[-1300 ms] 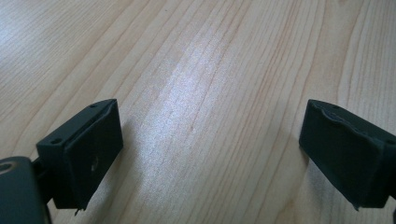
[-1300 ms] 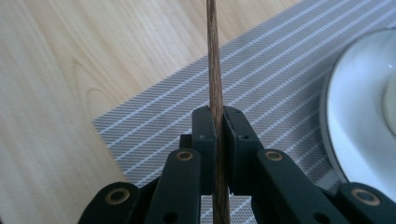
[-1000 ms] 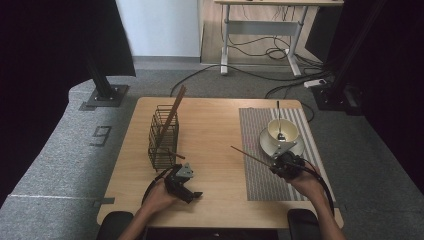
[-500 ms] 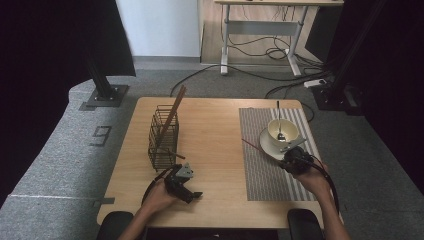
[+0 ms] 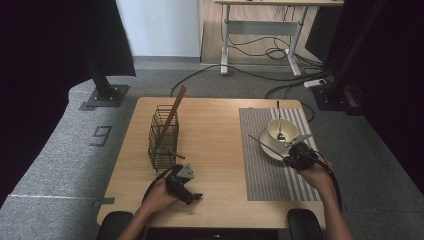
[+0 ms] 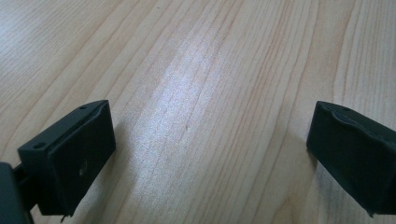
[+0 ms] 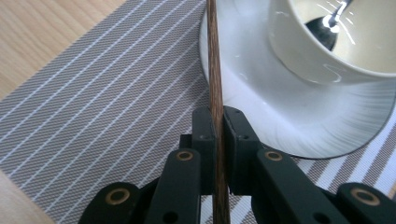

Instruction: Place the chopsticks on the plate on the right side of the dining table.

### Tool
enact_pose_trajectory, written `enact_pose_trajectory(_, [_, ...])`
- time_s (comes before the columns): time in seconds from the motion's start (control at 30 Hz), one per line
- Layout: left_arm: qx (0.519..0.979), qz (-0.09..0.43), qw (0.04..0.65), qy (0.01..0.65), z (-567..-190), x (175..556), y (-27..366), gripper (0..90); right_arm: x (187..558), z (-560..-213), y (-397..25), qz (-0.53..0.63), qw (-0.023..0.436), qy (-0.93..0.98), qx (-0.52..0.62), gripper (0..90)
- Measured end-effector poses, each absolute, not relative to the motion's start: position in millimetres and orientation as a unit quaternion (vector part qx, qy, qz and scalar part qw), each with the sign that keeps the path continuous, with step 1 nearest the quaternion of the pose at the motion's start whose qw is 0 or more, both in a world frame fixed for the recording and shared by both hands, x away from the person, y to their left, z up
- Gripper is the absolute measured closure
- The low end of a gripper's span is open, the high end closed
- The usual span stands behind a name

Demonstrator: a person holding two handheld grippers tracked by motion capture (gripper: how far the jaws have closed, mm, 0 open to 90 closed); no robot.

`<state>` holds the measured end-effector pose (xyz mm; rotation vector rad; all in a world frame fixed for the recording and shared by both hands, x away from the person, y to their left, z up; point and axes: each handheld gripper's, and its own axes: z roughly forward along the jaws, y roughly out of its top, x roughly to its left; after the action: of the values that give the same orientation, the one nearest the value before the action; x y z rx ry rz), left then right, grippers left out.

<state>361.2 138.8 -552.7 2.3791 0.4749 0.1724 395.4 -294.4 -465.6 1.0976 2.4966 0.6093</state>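
Observation:
My right gripper [image 5: 290,157] hovers over the striped placemat [image 5: 265,175], at the near edge of a white saucer [image 5: 265,148]. It is shut on a thin brown chopstick [image 5: 262,143] that points left and away. In the right gripper view the chopstick [image 7: 215,70] runs straight up between my closed jaws [image 7: 217,119], beside the saucer [image 7: 243,88] and the white cup [image 7: 336,56] with a spoon [image 7: 329,30] in it. My left gripper [image 5: 192,196] rests on the wooden table near the front edge. Its jaws [image 6: 210,149] stand wide open over bare wood.
A wire basket [image 5: 162,137] stands left of centre with a long wooden stick [image 5: 172,115] leaning out of it and a short one low at its side. The cup [image 5: 282,131] sits on the saucer at the mat's far end. Cables trail from both grippers.
My right gripper has moved a little right and away with the chopstick, closer to the saucer. The left gripper has stayed where it was.

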Motion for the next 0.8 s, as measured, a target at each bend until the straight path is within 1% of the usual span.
enact_pose_trajectory(0.8, [0.917, 0.065, 0.347, 0.183, -552.9, 361.1, 138.5, 0.0, 417.2, -479.2, -317.1, 0.201, 0.166, 0.871, 0.416, 82.7])
